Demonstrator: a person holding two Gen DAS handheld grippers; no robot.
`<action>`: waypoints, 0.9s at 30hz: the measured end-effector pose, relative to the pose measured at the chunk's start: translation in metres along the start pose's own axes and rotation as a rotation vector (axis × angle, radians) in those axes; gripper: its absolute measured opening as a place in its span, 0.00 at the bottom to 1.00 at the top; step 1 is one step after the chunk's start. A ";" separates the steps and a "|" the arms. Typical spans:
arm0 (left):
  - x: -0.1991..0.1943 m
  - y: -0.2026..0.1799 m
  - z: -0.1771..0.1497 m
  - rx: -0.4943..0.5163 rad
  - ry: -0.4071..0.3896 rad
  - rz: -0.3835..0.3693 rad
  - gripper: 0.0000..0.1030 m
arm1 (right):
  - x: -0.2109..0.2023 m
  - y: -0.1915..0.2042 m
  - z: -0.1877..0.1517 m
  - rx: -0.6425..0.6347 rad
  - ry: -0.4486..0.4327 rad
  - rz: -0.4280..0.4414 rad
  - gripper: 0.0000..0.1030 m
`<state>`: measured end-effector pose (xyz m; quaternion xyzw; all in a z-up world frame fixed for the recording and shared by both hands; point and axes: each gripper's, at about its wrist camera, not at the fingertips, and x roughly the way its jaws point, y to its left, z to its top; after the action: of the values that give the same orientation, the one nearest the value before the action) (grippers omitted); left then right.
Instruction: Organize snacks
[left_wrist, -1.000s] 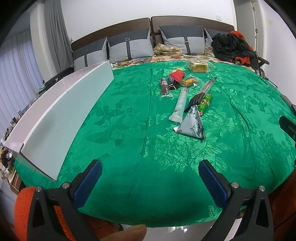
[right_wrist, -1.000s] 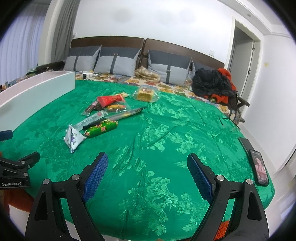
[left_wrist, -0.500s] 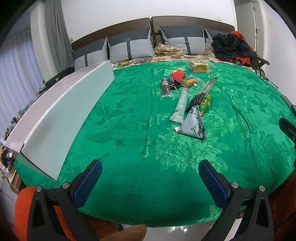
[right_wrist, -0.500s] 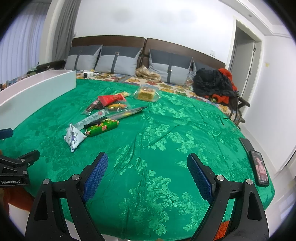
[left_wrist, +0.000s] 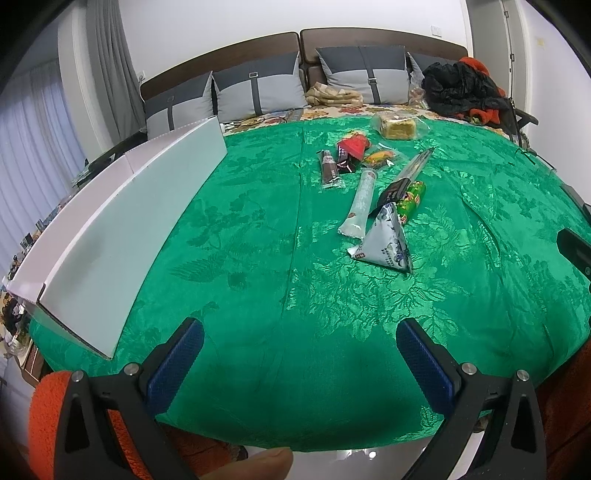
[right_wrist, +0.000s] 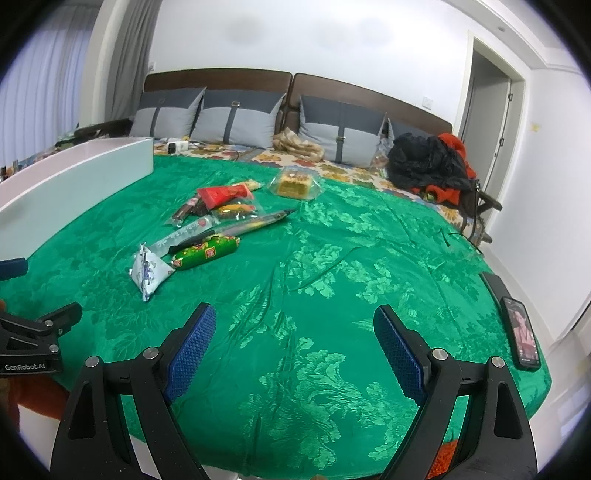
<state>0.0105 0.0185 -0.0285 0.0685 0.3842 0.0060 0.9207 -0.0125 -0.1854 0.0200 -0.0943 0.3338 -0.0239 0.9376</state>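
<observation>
Several snack packets lie in a loose cluster on the green cloth: a silver triangular pouch (left_wrist: 386, 242) (right_wrist: 149, 267), a green sausage pack (left_wrist: 410, 197) (right_wrist: 207, 252), a long pale stick pack (left_wrist: 361, 201), a long dark stick pack (left_wrist: 408, 175) (right_wrist: 255, 223), a red packet (left_wrist: 354, 144) (right_wrist: 223, 194), a brown bar (left_wrist: 328, 171) and a wrapped cake (left_wrist: 397, 125) (right_wrist: 295, 182). A long white box (left_wrist: 122, 218) (right_wrist: 74, 181) stands at the left. My left gripper (left_wrist: 299, 354) and right gripper (right_wrist: 295, 343) are open and empty, near the front edge, well short of the snacks.
A phone (right_wrist: 522, 332) lies at the cloth's right edge. Grey pillows (right_wrist: 236, 118) line the headboard, and a black and red pile of clothes (right_wrist: 428, 162) sits at the back right. The left gripper's body shows at the left of the right wrist view (right_wrist: 33, 339).
Both grippers have crept slightly forward; nothing on the cloth has moved and both stay open.
</observation>
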 end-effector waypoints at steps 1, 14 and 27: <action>0.000 0.000 0.000 0.000 0.001 -0.001 1.00 | 0.000 0.000 0.000 0.000 0.000 -0.001 0.87; 0.003 0.001 -0.001 -0.001 0.008 0.001 1.00 | 0.003 0.001 -0.001 -0.002 0.006 0.005 0.87; 0.006 0.002 -0.003 0.002 0.018 0.003 1.00 | 0.006 0.002 -0.001 -0.002 0.012 0.009 0.87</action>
<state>0.0130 0.0212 -0.0343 0.0702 0.3922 0.0078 0.9172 -0.0090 -0.1846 0.0153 -0.0937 0.3398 -0.0200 0.9356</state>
